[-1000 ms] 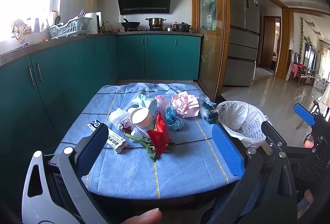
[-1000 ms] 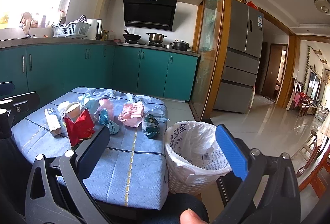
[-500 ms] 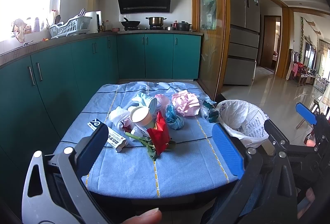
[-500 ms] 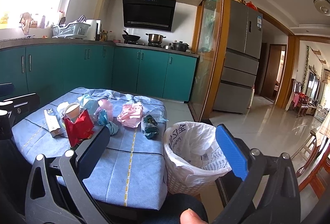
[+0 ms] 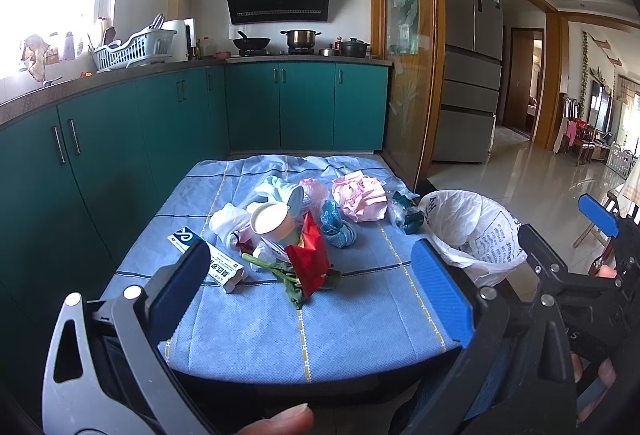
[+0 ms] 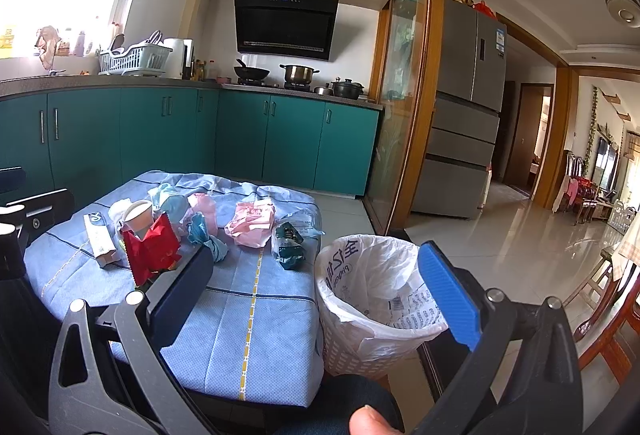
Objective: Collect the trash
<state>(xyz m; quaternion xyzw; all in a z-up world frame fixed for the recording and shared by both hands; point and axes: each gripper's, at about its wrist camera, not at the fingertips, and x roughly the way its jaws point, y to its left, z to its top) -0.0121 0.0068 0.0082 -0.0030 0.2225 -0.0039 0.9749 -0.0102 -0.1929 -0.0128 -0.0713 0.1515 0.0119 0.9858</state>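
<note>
A pile of trash lies on a blue tablecloth (image 5: pixel 248 331): a paper cup (image 5: pixel 272 221) on its side, a red wrapper (image 5: pixel 307 259), a white box (image 5: pixel 210 263), a pink crumpled paper (image 5: pixel 360 195), a teal wad (image 5: pixel 336 225), a green packet (image 5: pixel 408 215). A white-lined bin (image 5: pixel 476 231) stands at the table's right edge. My left gripper (image 5: pixel 312 287) is open, above the near table edge, short of the pile. My right gripper (image 6: pixel 316 295) is open, held near the bin (image 6: pixel 372 299), empty. The red wrapper (image 6: pixel 150 253) and pink paper (image 6: pixel 252 223) show from the right too.
Teal cabinets (image 5: pixel 100 155) run along the left and back, close to the table. A glass partition with a wooden frame (image 5: pixel 408 75) stands behind the bin. Tiled floor (image 6: pixel 500 247) opens to the right, with wooden chairs (image 6: pixel 608 327) at the far right.
Both grippers have risen and drifted back slightly; the table and bin sit a little lower in both views. Nothing was grasped or released.
</note>
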